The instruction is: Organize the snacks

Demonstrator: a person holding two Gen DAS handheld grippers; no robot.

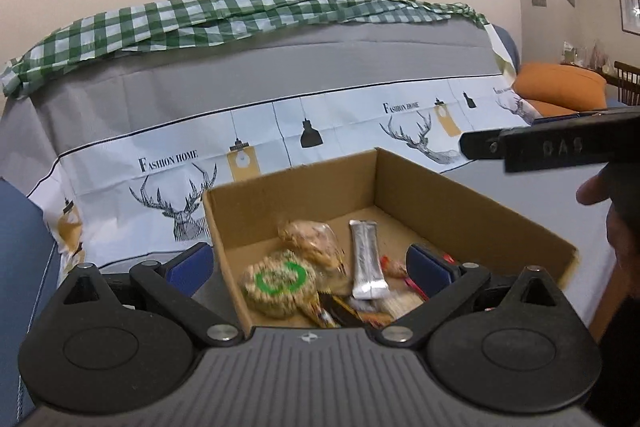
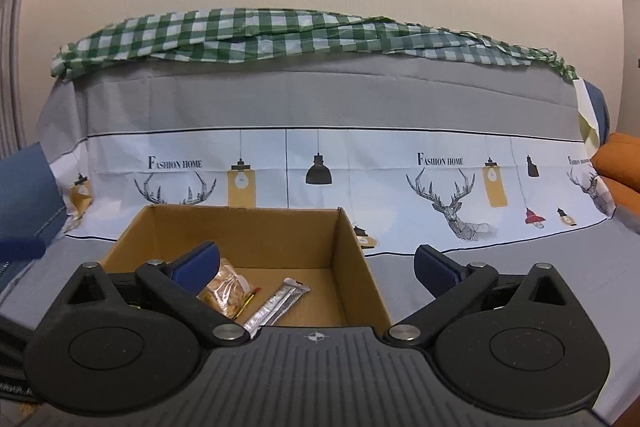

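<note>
Hovering: left tool [image 1: 309,269] wide, empty | right tool [image 2: 316,269] wide, empty | cardboard box [image 1: 472,211] of snacks ahead of both

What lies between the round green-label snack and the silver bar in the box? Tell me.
In the left wrist view, a clear bag of tan snacks lies between the green-label snack and the silver bar, inside the cardboard box.

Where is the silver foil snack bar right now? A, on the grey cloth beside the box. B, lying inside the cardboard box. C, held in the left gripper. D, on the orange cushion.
B: the silver foil snack bar lies on the floor of the cardboard box among other snacks, and the left gripper and right gripper are both open and empty.
</note>
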